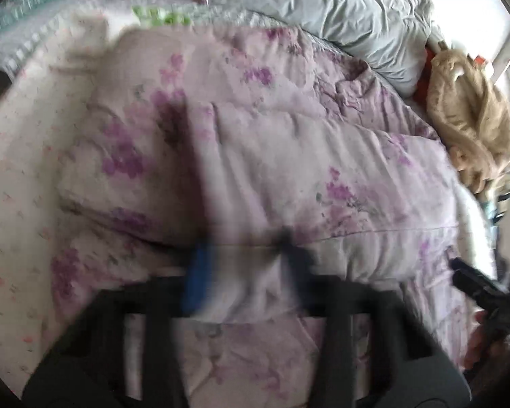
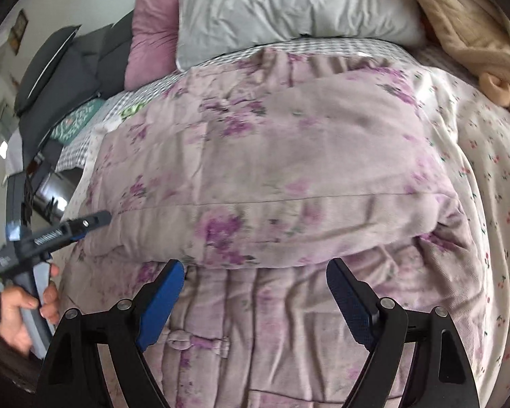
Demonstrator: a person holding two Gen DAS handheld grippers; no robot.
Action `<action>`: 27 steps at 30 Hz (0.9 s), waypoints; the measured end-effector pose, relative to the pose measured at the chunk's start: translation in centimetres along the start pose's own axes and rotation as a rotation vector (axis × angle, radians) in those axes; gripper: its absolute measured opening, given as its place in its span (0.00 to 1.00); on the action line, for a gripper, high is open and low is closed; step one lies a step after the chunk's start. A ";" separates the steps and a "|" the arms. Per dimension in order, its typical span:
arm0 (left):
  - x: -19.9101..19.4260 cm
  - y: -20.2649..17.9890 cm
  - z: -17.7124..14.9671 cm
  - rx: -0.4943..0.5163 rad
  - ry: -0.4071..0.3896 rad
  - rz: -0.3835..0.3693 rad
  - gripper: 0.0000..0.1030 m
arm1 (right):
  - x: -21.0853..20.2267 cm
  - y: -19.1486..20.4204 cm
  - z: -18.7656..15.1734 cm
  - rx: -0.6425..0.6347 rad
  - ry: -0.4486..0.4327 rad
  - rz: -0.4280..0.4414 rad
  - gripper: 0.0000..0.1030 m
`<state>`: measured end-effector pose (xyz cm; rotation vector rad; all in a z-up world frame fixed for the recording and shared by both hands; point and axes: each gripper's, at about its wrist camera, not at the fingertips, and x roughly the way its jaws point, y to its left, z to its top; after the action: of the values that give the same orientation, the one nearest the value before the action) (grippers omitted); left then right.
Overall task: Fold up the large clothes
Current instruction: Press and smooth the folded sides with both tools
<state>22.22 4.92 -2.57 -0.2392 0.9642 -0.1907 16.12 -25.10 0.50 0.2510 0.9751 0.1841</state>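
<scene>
Plainly, the quilted garment (image 2: pixel 289 156) is a big, padded thing. It lies spread over most of the bed (image 2: pixel 486 176), below the grey pillow (image 2: pixel 289 3), with its upper part already doubled over the lower. I judge it soft and limp but bulky: fairly light for its size, yet thick enough that a fold will spring back and stand proud instead of lying flat. The cloth looks matte and a little ribbed, so it should not slip between pads. Nothing about it is fragile.

The best hold, as I read it, is at the outer edges and corners of the doubled layer, one hand to each side. That way the whole width lifts together and does not sag in the middle. A pinch should take in only the layers meant to move.

The left gripper (image 1: pixel 244 265) is at the garment's left edge. Its own view is blurred, but a bunch of cloth sits between the fingers, and from the right wrist it looks closed on that edge. The right gripper (image 2: pixel 255 282) hangs wide open just over the lower part, with nothing between its pads.

The garment is pale lilac with scattered purple flower sprays, stitched in channels. A long seam (image 2: pixel 289 200) crosses the folded part, and a small cloth loop fastening (image 2: pixel 193 336) sits near the front.
</scene>
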 end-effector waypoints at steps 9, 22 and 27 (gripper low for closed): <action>-5.1 1.1 3.0 0.002 -0.329 0.126 0.23 | -1.6 -1.6 -0.2 0.079 -0.074 -0.020 0.84; -3.6 1.2 2.0 -0.010 -0.239 -0.026 0.60 | -1.8 -3.6 1.6 0.122 -0.168 -0.134 0.84; 1.9 -1.0 0.7 0.109 -0.096 0.032 0.61 | 1.2 -4.6 2.2 0.091 -0.143 -0.160 0.84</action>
<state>23.80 3.59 -3.37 -0.1319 0.8588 -0.2000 18.79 -29.47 -0.62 0.2647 0.8578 -0.0246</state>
